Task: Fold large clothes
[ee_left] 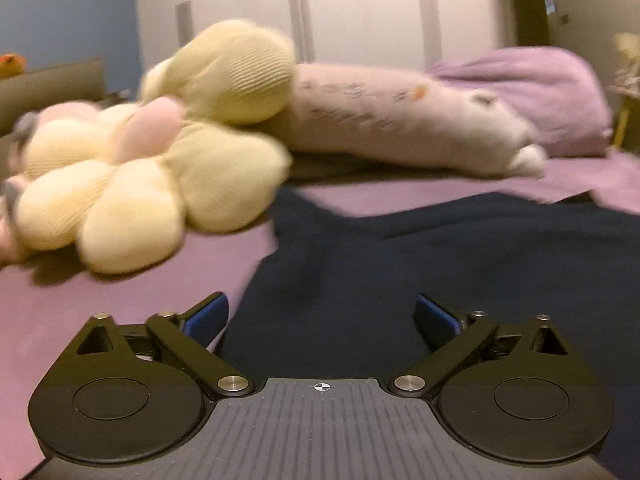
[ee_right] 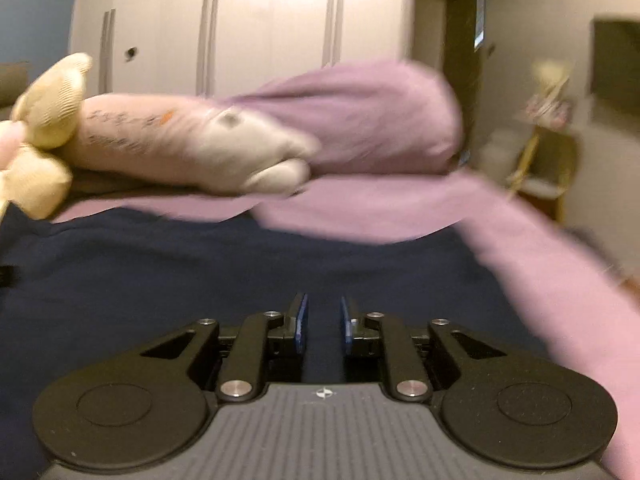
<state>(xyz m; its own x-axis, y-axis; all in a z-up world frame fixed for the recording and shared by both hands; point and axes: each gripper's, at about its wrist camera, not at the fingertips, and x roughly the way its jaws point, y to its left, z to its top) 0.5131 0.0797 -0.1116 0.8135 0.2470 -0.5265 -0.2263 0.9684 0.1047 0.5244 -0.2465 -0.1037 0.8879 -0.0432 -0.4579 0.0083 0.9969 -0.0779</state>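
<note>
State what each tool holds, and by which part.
Nothing is held. The left tool is wide open and the right tool stands narrowly open, both above the navy garment.

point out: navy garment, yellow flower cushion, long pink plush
navy garment (ee_left: 400, 264): left wrist view, flat middle area.
yellow flower cushion (ee_left: 160, 184): left wrist view, front petal.
long pink plush (ee_right: 180, 144): right wrist view, body.

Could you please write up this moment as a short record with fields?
surface: bed with a purple sheet
garment: dark navy cloth spread flat in front of both grippers
left gripper: jaws wide apart, nothing between them
right gripper: jaws narrowly apart, no cloth visibly pinched
behind the cloth: yellow flower cushion, long pink plush, purple pillow
background: white wardrobe
</note>
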